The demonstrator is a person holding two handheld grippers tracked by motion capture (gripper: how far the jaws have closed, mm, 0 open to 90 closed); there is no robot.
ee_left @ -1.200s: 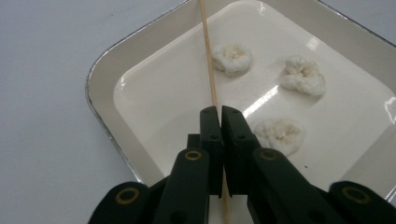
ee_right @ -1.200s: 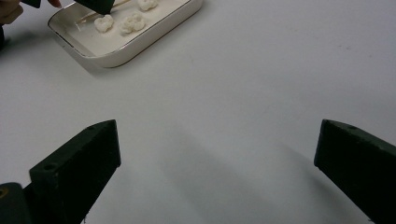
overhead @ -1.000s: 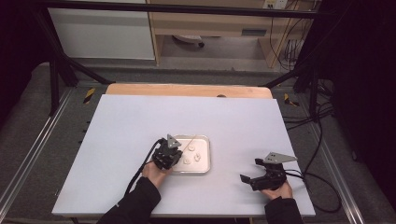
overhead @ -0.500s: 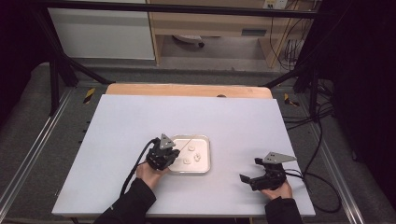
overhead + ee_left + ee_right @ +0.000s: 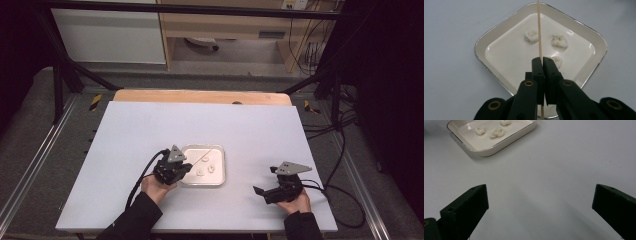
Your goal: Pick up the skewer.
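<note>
Pinching a thin, straight wooden skewer [image 5: 539,30], the left tool [image 5: 542,60] has its black jaws clamped on it above a glossy cream tray [image 5: 499,32] with rounded corners, holding three lumpy white pieces [image 5: 559,40]. Its long axis runs away from the tool over the tray. The right tool [image 5: 540,202] gapes empty over the matte white table [image 5: 554,165].

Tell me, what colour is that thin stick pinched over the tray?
Pale tan, like bare wood: the stick shows best in the left gripper view.
</note>
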